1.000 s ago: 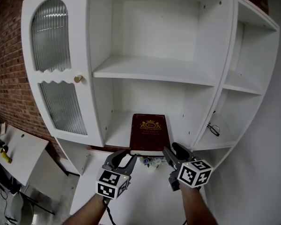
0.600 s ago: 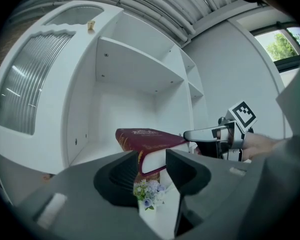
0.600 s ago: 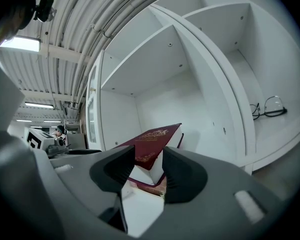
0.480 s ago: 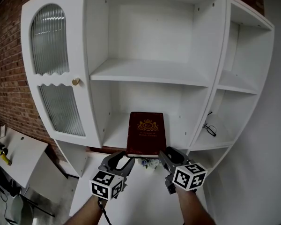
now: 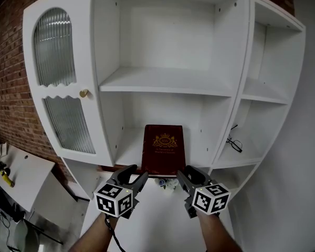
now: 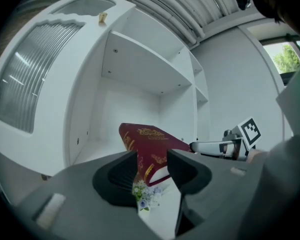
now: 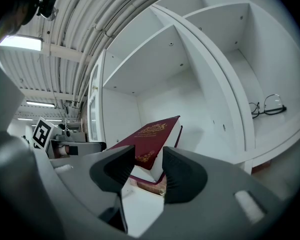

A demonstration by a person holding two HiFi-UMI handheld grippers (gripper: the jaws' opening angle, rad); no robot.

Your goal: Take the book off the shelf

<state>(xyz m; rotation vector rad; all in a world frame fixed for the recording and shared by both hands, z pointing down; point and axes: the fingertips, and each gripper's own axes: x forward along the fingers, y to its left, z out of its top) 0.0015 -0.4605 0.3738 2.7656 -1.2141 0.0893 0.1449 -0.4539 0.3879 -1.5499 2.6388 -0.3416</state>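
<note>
Right tool (image 5: 188,172) just closed, gripping book (image 5: 163,148)

This is a workshop hall, not a home: bare brick wall (image 5: 10,62), exposed ceiling pipes (image 7: 90,24) and a strip light (image 7: 20,43) overhead, a workbench (image 5: 21,172) beside the white shelf unit (image 5: 100,114).

Right gripper (image 7: 149,158) jaws, just closing, clamp book (image 7: 152,133) (maroon).
</note>
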